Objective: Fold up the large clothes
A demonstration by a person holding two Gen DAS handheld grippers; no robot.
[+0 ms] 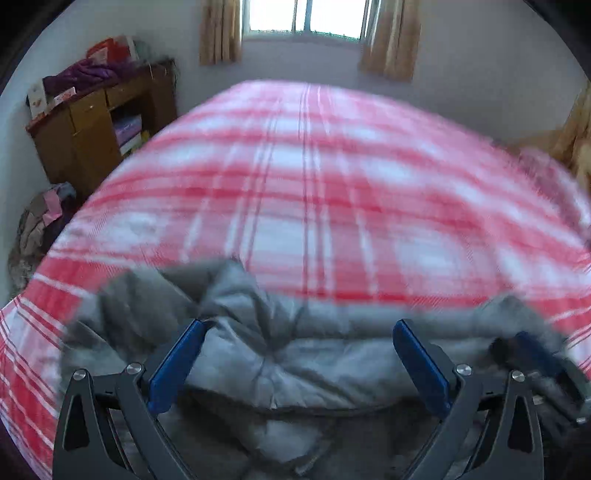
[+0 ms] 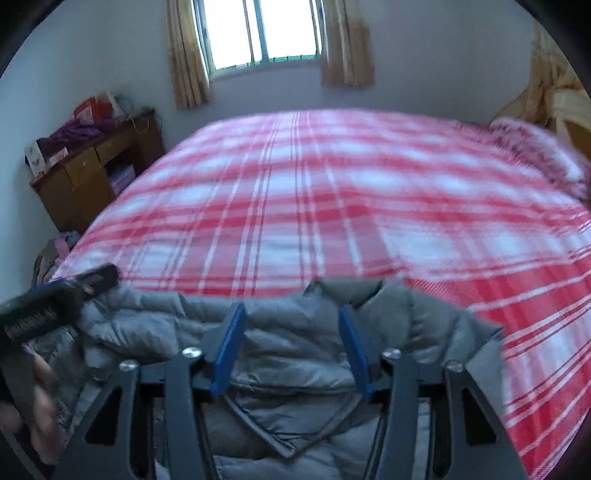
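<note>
A grey puffy jacket (image 1: 295, 354) lies crumpled at the near edge of the bed (image 1: 314, 184), which has a red and white plaid cover. My left gripper (image 1: 300, 325) hovers over the jacket's left part, open wide, with nothing pinched between its blue pads (image 1: 177, 365). In the right wrist view my right gripper (image 2: 291, 308) has its jaws partly closed around a puffy fold of the jacket (image 2: 295, 343) near its collar, and the fabric fills the gap. The right gripper (image 1: 535, 354) shows blurred at the right of the left wrist view, with jacket fabric humped at its tip.
A wooden cabinet (image 1: 99, 125) with purple clothes on top stands against the left wall. A heap of clothes (image 1: 40, 221) lies on the floor beside the bed. A window (image 2: 262, 33) with curtains is behind the bed. Pillows (image 2: 535, 155) sit at the far right.
</note>
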